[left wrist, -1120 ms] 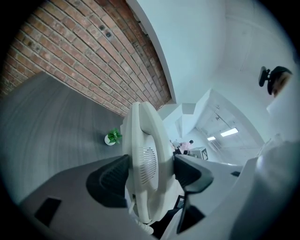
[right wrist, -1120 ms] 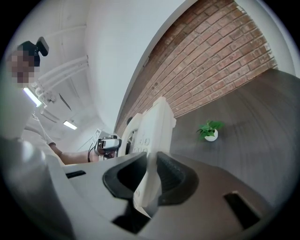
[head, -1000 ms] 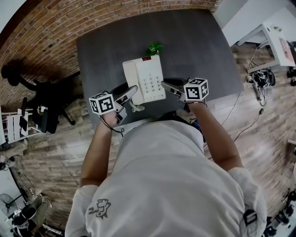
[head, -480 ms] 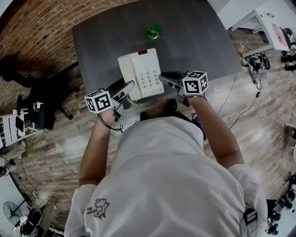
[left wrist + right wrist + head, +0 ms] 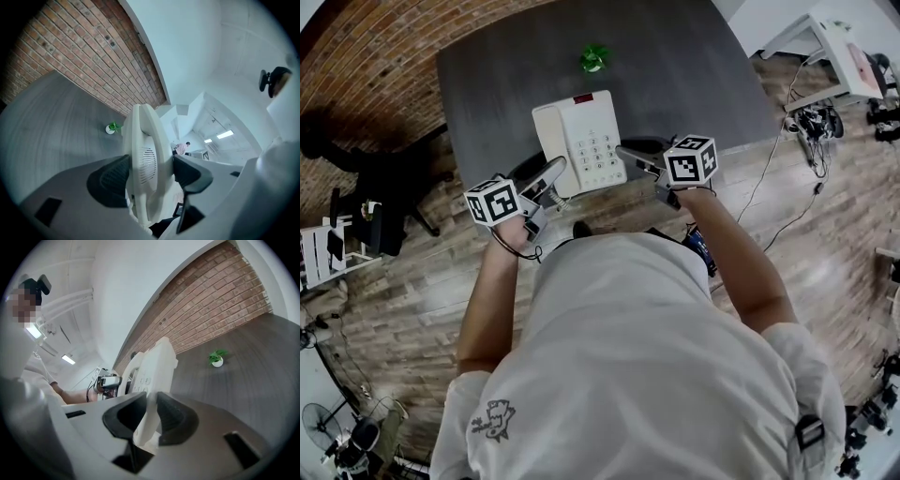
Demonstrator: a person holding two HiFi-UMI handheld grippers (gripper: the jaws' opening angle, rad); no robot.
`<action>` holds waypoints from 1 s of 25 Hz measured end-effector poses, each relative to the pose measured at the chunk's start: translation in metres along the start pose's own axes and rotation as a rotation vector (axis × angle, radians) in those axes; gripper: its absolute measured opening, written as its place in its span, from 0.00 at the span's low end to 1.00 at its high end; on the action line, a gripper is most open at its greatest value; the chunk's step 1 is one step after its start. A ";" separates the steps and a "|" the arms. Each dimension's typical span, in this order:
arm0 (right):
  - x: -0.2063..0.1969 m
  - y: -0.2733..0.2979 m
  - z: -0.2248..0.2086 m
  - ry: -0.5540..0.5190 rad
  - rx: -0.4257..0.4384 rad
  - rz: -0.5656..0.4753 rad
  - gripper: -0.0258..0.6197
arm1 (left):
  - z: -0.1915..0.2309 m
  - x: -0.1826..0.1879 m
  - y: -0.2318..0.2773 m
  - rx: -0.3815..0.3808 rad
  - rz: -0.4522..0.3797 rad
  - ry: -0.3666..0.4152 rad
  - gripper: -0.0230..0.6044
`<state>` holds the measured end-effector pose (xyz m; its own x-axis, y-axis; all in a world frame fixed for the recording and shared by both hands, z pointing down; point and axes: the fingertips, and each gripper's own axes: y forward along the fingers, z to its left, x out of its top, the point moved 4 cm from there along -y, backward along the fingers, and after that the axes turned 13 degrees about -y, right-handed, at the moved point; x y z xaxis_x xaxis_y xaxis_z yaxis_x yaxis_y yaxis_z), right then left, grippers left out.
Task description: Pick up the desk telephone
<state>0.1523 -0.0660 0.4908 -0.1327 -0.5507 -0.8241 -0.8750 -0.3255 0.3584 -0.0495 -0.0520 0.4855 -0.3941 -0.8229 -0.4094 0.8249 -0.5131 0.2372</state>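
Observation:
The white desk telephone (image 5: pixel 579 141), keypad up and handset on its left side, hangs between my two grippers over the dark table's near edge (image 5: pixel 487 84). My left gripper (image 5: pixel 553 174) is shut on the handset side; in the left gripper view the phone (image 5: pixel 143 140) stands edge-on with both pads pressed on it by the left gripper (image 5: pixel 150 169). My right gripper (image 5: pixel 626 155) is shut on the phone's right rim, and in the right gripper view the thin white edge (image 5: pixel 157 366) sits pinched in that gripper (image 5: pixel 148 417).
A small green plant (image 5: pixel 593 58) stands on the table beyond the phone. A black chair (image 5: pixel 380 211) is at the left, beside the brick wall (image 5: pixel 356 56). A white desk (image 5: pixel 853 66) and floor cables (image 5: pixel 811 122) lie to the right.
Both grippers have carried the phone toward the person and the table's near edge. The gap between the phone and the green plant has grown.

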 end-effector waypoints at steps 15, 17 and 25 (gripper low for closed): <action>-0.038 -0.112 -0.019 -0.028 0.054 -0.012 0.17 | -0.062 -0.086 0.065 0.041 -0.059 0.005 0.53; -0.045 -0.129 -0.019 -0.037 0.054 -0.016 0.17 | -0.073 -0.101 0.073 0.042 -0.070 0.010 0.53; -0.080 -0.187 -0.004 -0.054 0.059 -0.019 0.17 | -0.109 -0.160 0.087 0.068 -0.072 0.053 0.53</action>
<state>0.3287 0.0357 0.4921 -0.1394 -0.5017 -0.8538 -0.9033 -0.2888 0.3172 0.1296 0.0615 0.4755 -0.4276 -0.7702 -0.4732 0.7654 -0.5870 0.2639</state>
